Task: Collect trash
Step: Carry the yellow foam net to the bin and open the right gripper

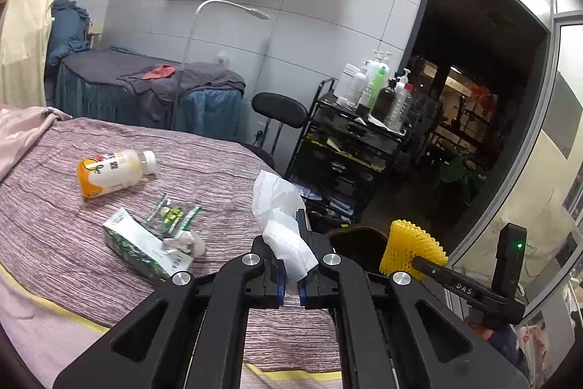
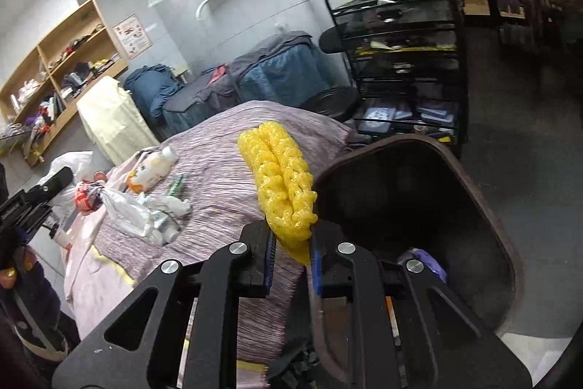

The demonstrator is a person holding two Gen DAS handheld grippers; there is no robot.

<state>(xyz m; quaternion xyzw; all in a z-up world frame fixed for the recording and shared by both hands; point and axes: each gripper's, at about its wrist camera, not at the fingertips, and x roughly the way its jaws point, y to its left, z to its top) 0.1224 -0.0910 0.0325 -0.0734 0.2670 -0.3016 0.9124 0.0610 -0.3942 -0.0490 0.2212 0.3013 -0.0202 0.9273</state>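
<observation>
Left wrist view: one crumpled white tissue (image 1: 282, 225) is clamped in the jaws of the left gripper (image 1: 291, 279), held above the edge of the purple striped bed cover (image 1: 218, 163). On the cover are counted one orange-and-white plastic drink bottle (image 1: 113, 172), one green-and-white carton (image 1: 145, 248) and one clear green-printed wrapper (image 1: 173, 212).

Right wrist view: one yellow foam fruit net (image 2: 282, 185) is gripped in the right gripper (image 2: 291, 256) jaws beside one dark brown bin (image 2: 430, 236), seen clearly only here.

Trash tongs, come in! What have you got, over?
Left tongs shut on crumpled white tissue. Right tongs shut on yellow foam fruit net, beside open dark bin. Orange-labelled plastic bottle and green carton on bed.
</observation>
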